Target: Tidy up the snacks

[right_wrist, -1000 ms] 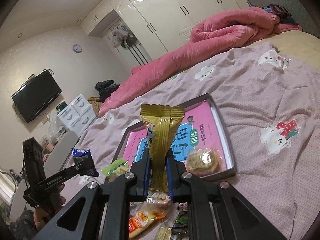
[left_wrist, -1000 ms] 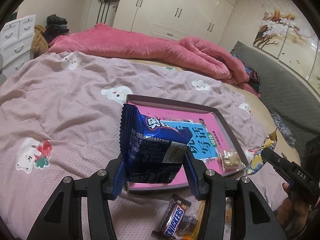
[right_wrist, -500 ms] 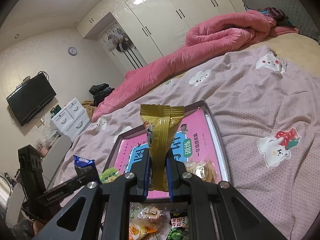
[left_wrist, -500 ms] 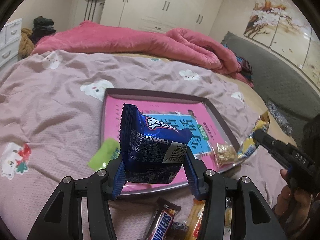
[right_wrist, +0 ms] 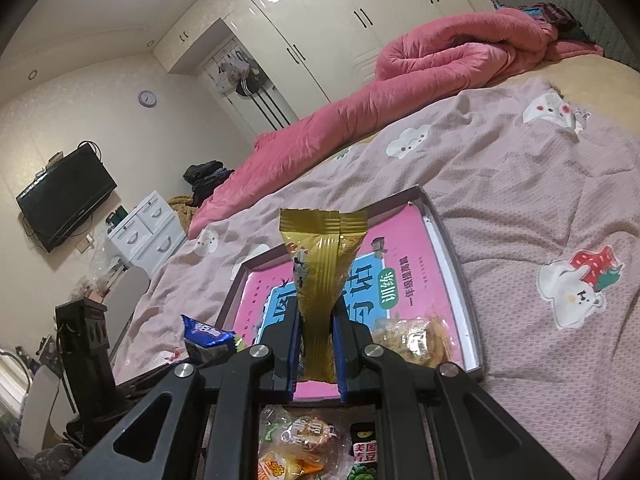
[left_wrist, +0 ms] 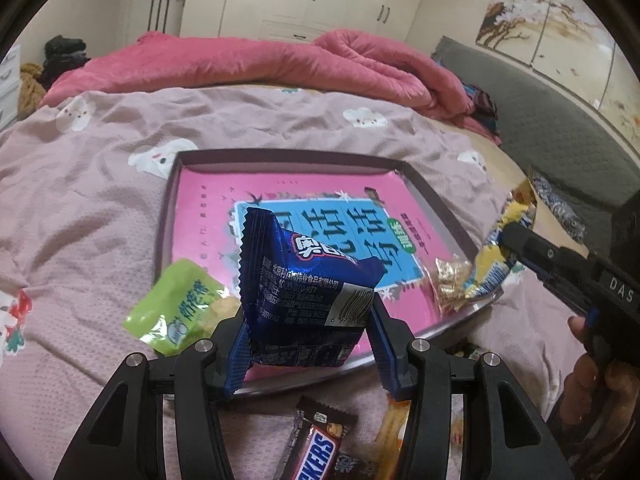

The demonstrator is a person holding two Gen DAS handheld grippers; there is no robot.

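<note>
My left gripper (left_wrist: 308, 344) is shut on a blue Oreo packet (left_wrist: 304, 280) and holds it above the near edge of the dark-rimmed tray (left_wrist: 280, 157). The tray has a pink and blue book cover as its floor. My right gripper (right_wrist: 316, 344) is shut on a gold snack packet (right_wrist: 320, 272), upright above the tray's near edge (right_wrist: 444, 236). In the left wrist view the right gripper (left_wrist: 512, 236) holds the gold packet (left_wrist: 496, 256) over the tray's right edge. A clear-wrapped snack (left_wrist: 450, 280) lies in the tray's near right corner, also in the right wrist view (right_wrist: 412, 336).
A green packet (left_wrist: 176, 304) lies across the tray's left rim. A Snickers bar (left_wrist: 316, 448) and several loose snacks (right_wrist: 304, 448) lie on the bedspread in front of the tray. A pink quilt (left_wrist: 248, 64) is bunched at the far side of the bed.
Both grippers have moved forward and down toward the tray with their packets still held. The green packet has come into the left wrist view.
</note>
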